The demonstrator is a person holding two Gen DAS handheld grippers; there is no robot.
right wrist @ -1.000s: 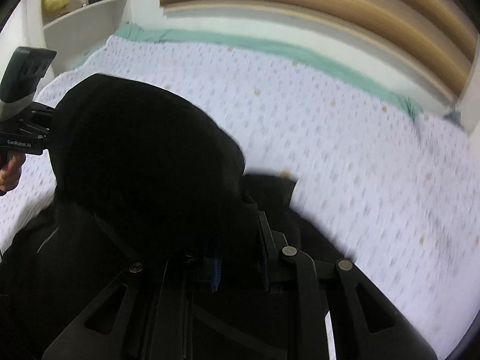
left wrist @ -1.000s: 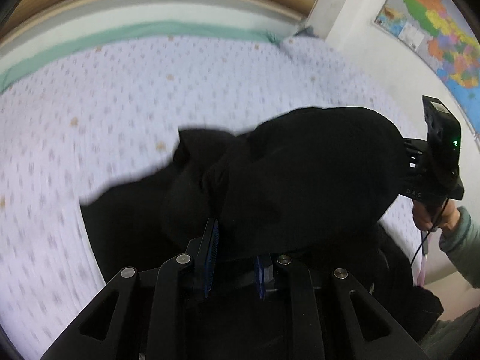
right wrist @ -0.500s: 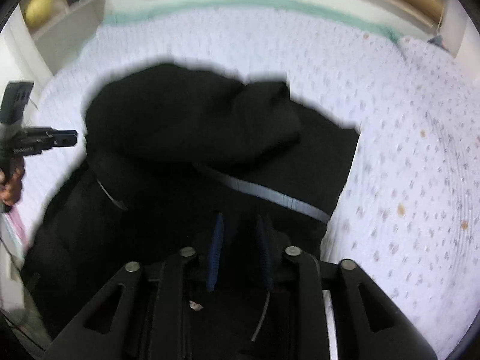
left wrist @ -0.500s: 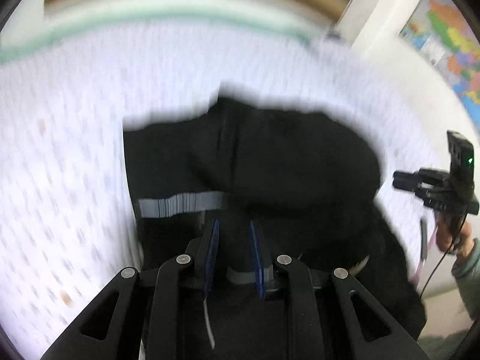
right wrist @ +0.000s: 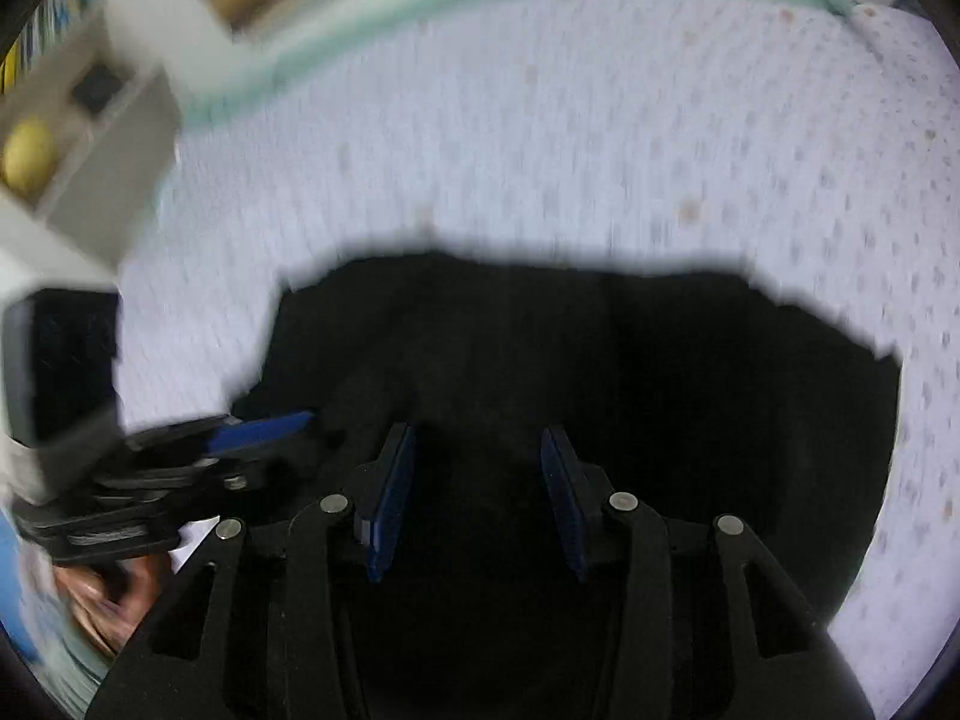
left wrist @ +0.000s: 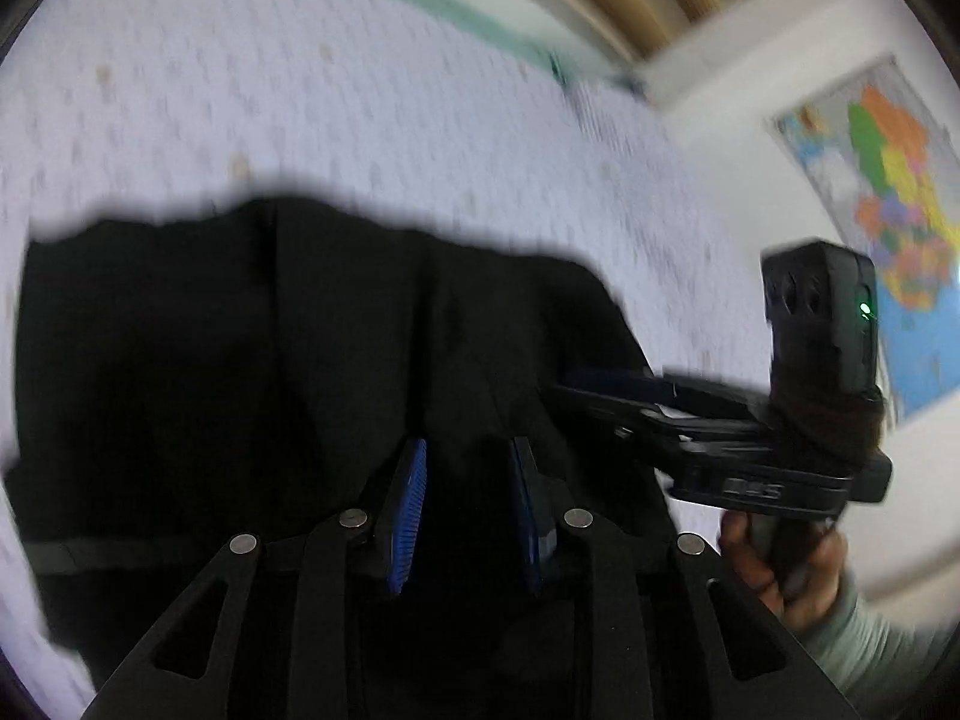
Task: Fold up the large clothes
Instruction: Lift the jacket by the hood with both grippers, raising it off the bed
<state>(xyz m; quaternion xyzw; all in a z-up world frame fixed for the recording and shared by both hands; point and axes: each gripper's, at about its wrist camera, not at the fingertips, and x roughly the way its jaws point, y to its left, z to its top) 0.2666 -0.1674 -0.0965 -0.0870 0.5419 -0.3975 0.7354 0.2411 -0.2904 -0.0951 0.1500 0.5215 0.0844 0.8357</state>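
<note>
A large black garment (left wrist: 240,360) lies folded flat on the bed; it also fills the lower middle of the right wrist view (right wrist: 600,372). My left gripper (left wrist: 468,480) hovers over its near edge, its blue pads apart with nothing between them. My right gripper (right wrist: 477,480) hovers over the same garment, pads wide apart and empty. The right gripper also shows from the side in the left wrist view (left wrist: 600,384), and the left gripper shows at the left of the right wrist view (right wrist: 264,429). Both views are motion-blurred.
The bed (left wrist: 300,90) has a pale lilac dotted sheet with a green band at the far edge. A wall map (left wrist: 888,192) hangs at the right. A white shelf (right wrist: 90,138) holding a yellow object (right wrist: 27,153) stands at the left.
Both grippers held the garment's raised fold, swung it over and laid it flat. Now both have let go and their pads stand apart above the cloth.
</note>
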